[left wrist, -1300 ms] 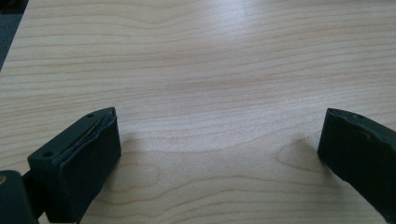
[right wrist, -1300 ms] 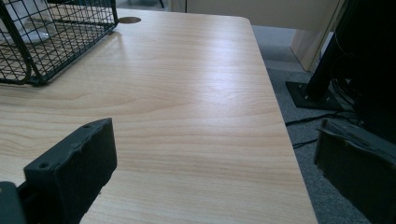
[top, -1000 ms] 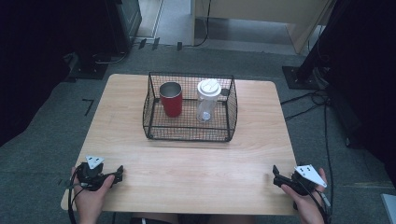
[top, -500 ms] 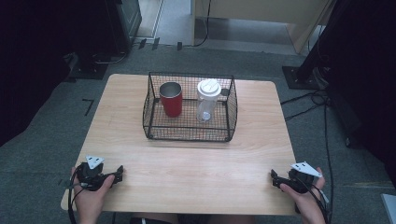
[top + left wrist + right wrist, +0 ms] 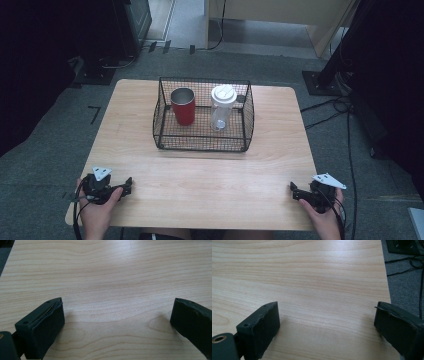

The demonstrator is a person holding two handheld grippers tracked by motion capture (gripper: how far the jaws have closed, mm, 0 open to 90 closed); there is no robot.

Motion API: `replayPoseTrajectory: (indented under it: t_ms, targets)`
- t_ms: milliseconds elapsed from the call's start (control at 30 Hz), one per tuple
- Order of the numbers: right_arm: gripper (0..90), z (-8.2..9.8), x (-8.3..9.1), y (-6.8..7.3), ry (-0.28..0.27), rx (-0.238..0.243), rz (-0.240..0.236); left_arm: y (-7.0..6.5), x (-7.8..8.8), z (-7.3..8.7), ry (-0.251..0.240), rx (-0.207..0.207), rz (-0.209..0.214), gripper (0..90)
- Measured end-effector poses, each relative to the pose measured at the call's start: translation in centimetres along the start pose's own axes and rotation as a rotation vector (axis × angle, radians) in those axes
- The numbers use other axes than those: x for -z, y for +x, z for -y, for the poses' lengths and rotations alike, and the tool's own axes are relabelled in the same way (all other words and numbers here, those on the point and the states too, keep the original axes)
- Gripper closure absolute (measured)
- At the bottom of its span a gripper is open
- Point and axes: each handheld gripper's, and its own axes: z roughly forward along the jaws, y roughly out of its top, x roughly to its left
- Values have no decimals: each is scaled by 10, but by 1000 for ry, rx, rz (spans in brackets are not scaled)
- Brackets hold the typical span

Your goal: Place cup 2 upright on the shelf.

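Observation:
A black wire basket (image 5: 162,120) stands at the middle of the wooden table (image 5: 210,175). Inside it, a red metal cup (image 5: 183,107) stands upright on the left and a clear bottle with a white lid (image 5: 221,107) on the right. My left gripper (image 5: 128,185) (image 5: 117,307) rests near the table's front left corner, open, with bare wood between its jaws. My right gripper (image 5: 294,190) (image 5: 327,308) lies near the front right corner. It is open too; its jaws have just been closing, with nothing between them. Both grippers are far from the basket.
A broad stretch of bare tabletop separates the basket from the grippers. The table's right edge (image 5: 387,277) runs close beside the right gripper, with grey carpet and black cables (image 5: 409,267) beyond it. Dark furniture and stands ring the table.
The right gripper's jaws stand a little closer together than before. Both hands lie where they were, and the basket and its contents have not moved.

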Motion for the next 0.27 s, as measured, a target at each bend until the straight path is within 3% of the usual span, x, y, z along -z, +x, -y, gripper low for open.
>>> replayPoseTrajectory:
  t_ms: [267]
  targets:
    - [63, 1, 1, 6, 1, -13, 12, -1, -1, -1, -2, 3, -2, 1]
